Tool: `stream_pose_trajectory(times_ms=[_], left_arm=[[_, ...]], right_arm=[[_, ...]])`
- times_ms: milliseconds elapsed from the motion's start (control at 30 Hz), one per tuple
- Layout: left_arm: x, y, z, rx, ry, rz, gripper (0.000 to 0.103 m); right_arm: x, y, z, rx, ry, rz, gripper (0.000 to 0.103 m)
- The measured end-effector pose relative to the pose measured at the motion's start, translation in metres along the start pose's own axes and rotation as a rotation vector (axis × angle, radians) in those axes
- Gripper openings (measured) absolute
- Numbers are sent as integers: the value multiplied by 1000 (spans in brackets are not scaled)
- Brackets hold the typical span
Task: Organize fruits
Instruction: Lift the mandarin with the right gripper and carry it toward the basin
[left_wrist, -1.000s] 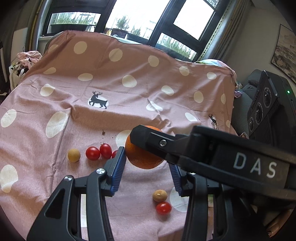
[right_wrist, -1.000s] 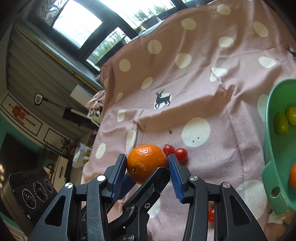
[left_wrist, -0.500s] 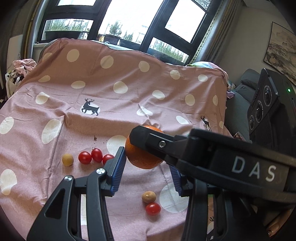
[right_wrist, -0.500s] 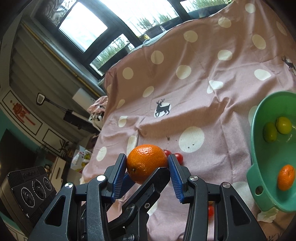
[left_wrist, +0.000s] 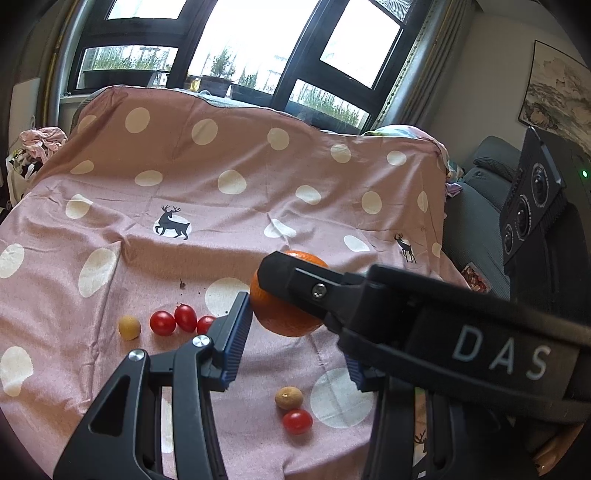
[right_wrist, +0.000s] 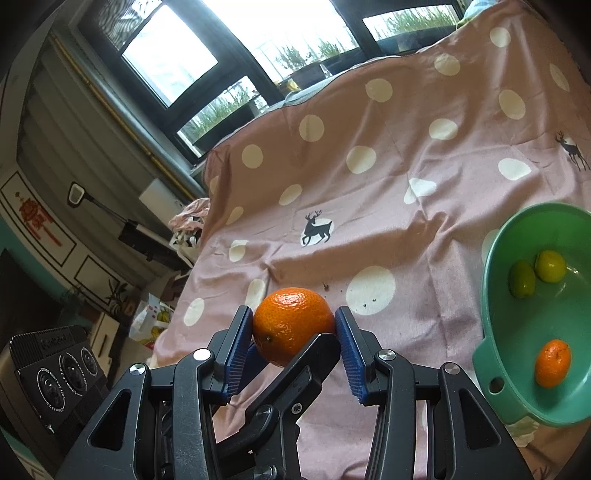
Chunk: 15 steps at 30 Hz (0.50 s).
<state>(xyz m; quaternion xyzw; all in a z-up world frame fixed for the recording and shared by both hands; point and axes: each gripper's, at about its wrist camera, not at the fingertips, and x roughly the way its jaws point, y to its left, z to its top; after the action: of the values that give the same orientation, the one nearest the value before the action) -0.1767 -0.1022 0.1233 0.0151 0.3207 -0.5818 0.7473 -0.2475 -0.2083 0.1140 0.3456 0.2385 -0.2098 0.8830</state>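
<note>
My right gripper (right_wrist: 294, 325) is shut on an orange mandarin (right_wrist: 291, 325) and holds it above the pink dotted cloth (right_wrist: 388, 192). The same mandarin (left_wrist: 284, 317) shows in the left wrist view, with the right gripper's finger across it. My left gripper (left_wrist: 299, 332) is open; its left blue pad (left_wrist: 236, 339) touches or nearly touches the mandarin and its right pad is mostly hidden. A green bowl (right_wrist: 491, 354) at the right holds another mandarin (right_wrist: 552, 363) and two green-yellow fruits (right_wrist: 535, 273).
On the cloth lie three cherry tomatoes (left_wrist: 179, 321) with a small tan fruit (left_wrist: 129, 327) to their left. Nearer me lie another tan fruit (left_wrist: 289, 397) and a cherry tomato (left_wrist: 297, 421). A grey sofa (left_wrist: 480, 221) stands at the right.
Both grippers have risen and pulled back with the mandarin still held; the fruits on the cloth look farther, and the green bowl has come more fully into the right wrist view.
</note>
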Motion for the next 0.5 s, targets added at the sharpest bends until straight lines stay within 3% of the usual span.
stream_pose_trajectory(times_ms=[500], left_arm=[[2,-29,8,50,-13,-31,45]], right_arm=[[-27,-9,7,1,-57,-11,48]])
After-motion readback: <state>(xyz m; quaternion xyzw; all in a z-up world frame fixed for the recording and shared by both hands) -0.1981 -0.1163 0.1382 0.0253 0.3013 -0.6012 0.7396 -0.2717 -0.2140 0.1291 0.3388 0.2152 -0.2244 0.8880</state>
